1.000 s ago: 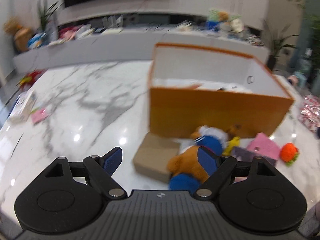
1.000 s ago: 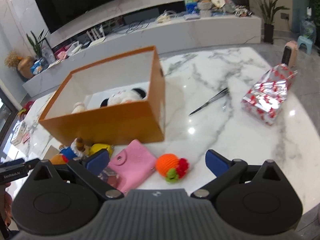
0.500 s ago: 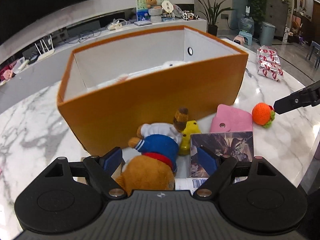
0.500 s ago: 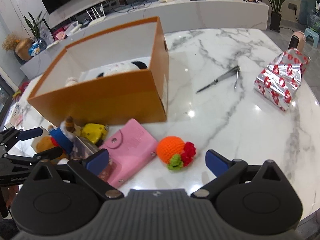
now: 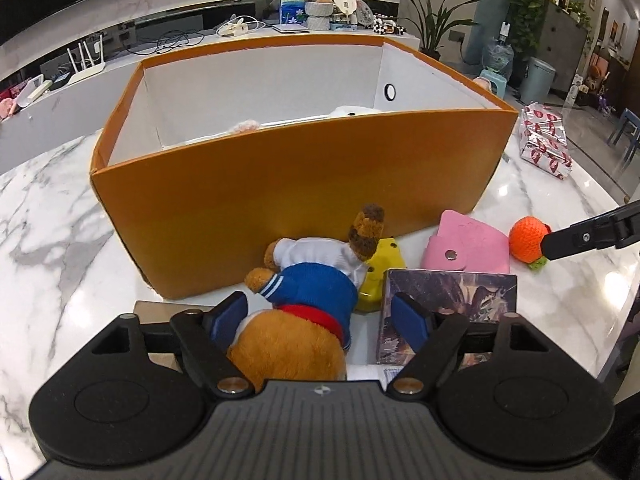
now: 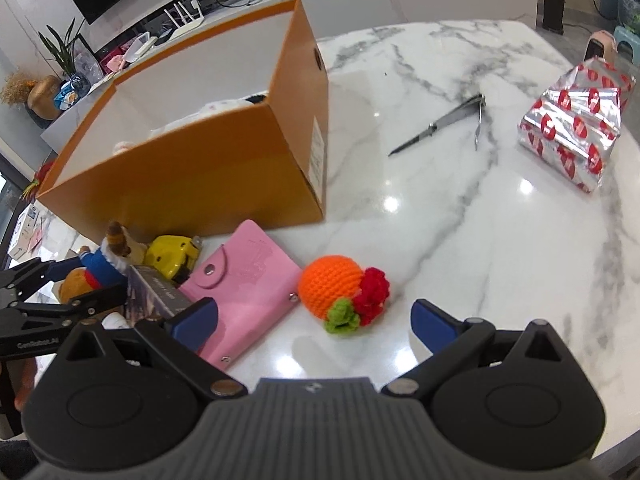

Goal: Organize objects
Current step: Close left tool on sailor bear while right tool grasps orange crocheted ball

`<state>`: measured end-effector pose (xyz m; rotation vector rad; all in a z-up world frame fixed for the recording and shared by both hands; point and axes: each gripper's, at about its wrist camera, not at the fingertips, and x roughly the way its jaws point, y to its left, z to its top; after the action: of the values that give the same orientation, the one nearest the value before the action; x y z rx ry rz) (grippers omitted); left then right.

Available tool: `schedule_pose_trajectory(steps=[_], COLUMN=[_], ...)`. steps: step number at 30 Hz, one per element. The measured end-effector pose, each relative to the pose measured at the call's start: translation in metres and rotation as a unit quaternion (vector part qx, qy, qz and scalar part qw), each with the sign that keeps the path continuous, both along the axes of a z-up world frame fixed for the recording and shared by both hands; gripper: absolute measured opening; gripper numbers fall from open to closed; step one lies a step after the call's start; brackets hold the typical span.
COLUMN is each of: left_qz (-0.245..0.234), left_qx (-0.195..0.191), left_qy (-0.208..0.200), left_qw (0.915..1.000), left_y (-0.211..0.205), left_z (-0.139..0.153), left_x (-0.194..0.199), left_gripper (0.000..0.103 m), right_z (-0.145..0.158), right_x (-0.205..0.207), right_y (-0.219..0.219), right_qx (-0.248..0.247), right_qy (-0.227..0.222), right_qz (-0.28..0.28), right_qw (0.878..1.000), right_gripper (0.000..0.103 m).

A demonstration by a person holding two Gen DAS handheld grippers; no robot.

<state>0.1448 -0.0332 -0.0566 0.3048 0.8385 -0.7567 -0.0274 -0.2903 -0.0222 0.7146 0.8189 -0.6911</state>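
The step in hand is picking up the plush bear (image 5: 304, 312) in the blue and white outfit, one of the loose things lying on the marble table (image 5: 52, 248) in front of the orange box (image 5: 288, 184). The left gripper (image 5: 320, 318) has just been closing its jaws, and the bear's brown body lies between them. The left pad is close against the fur, but a gap shows on the right side, so the jaws do not yet pinch it. Just outside the right jaw sits a dark illustrated box (image 5: 448, 304), and beyond the jaws a yellow toy (image 5: 380, 276) leans on the bear.

The right gripper (image 6: 316, 320) hangs with jaws spread and empty. The crocheted orange (image 6: 340, 294) lies just ahead of the gap between them, and the pink snap wallet (image 6: 244, 292) lies under the left jaw.

Next, the left jaws likely need to finish closing on the bear without catching the illustrated box, then lift it over the box's near wall. The right gripper probably needs to settle around the crocheted orange.
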Motion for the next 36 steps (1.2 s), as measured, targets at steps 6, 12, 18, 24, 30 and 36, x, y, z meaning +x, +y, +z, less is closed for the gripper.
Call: schedule_pose_trajectory(steps=[6,12,18,24,30,36], left_qz=[0.013,0.006,0.002,0.0,0.017,0.015], left_qx=[0.013,0.031,0.042,0.05,0.014,-0.003], left_qy=[-0.007,-0.015,-0.02,-0.029,-0.003,-0.007], left_qw=[0.9998,0.9994,0.9989,0.9983,0.9998,0.9999], left_y=[0.001,-0.004,-0.005,-0.007,0.003,0.003], left_z=[-0.001,-0.003,-0.007,-0.008,-0.004,0.003], left_x=[0.003,0.0,-0.002,-0.005,0.004,-0.001], left_gripper=[0.07,0.07,0.07,0.068,0.058,0.054], right_z=[-0.011,-0.014,-0.019,-0.019,-0.017,-0.008], right_x=[0.007,0.008,0.007,0.01,0.007,0.001], right_y=[-0.005,-0.012,-0.018,-0.015,-0.015,-0.014], right_qx=[0.0,-0.013,-0.002,-0.016,-0.025,-0.032], right_qy=[0.012,0.019,0.021,0.025,0.022,0.006], right_qz=[-0.003,-0.01,-0.015,-0.008,-0.013,-0.02], right_qw=[1.0,1.0,1.0,1.0,0.999,0.999], right_gripper=[0.102,0.083,0.065,0.057,0.057,0.057])
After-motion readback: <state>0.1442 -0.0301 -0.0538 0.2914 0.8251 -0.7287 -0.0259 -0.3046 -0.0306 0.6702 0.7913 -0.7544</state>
